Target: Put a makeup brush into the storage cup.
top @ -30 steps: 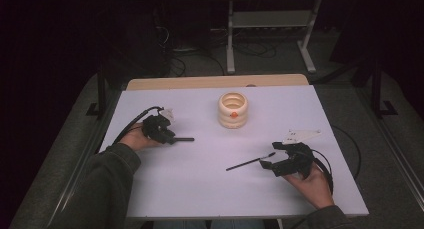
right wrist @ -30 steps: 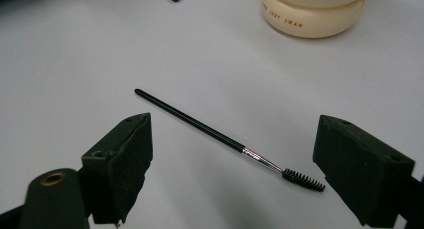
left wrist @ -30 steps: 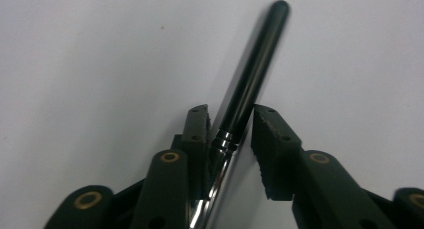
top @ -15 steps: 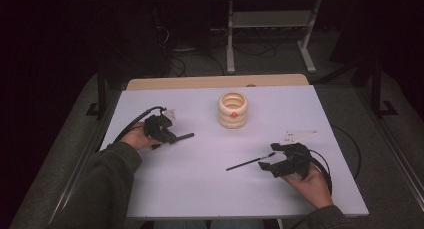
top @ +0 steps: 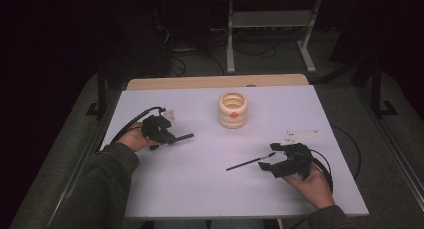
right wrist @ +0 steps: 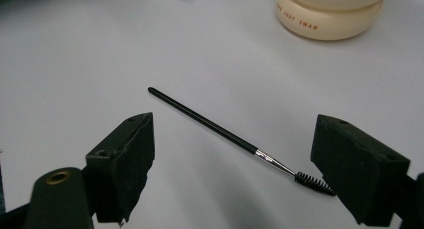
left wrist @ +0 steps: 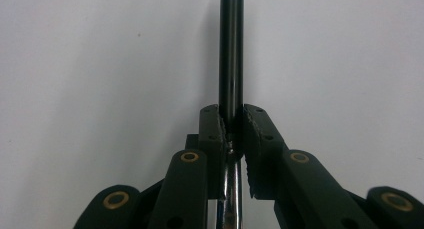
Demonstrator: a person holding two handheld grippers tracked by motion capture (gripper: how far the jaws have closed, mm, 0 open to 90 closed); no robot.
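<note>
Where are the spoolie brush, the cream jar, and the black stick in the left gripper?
spoolie brush [right wrist: 220, 128], right gripper view, middle of its black handle.
cream jar [top: 233, 110], high view, its ribbed side wall.
black stick [left wrist: 231, 54], left gripper view, shaft above the fingers.

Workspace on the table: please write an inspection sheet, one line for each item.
Surface: white table top, bare apart from the items below.
Job's things: cream ringed holder near the far edge; thin spoolie brush lying flat; black rod.
Clutter: nothing seen.
Grippers: left claw shut on the black rod; right claw open, either side of the brush's bristle end.
Cables: one trails from each gripper; loose cables lie on the floor behind.
Surroundings: dark room, metal stand behind the table.
</note>
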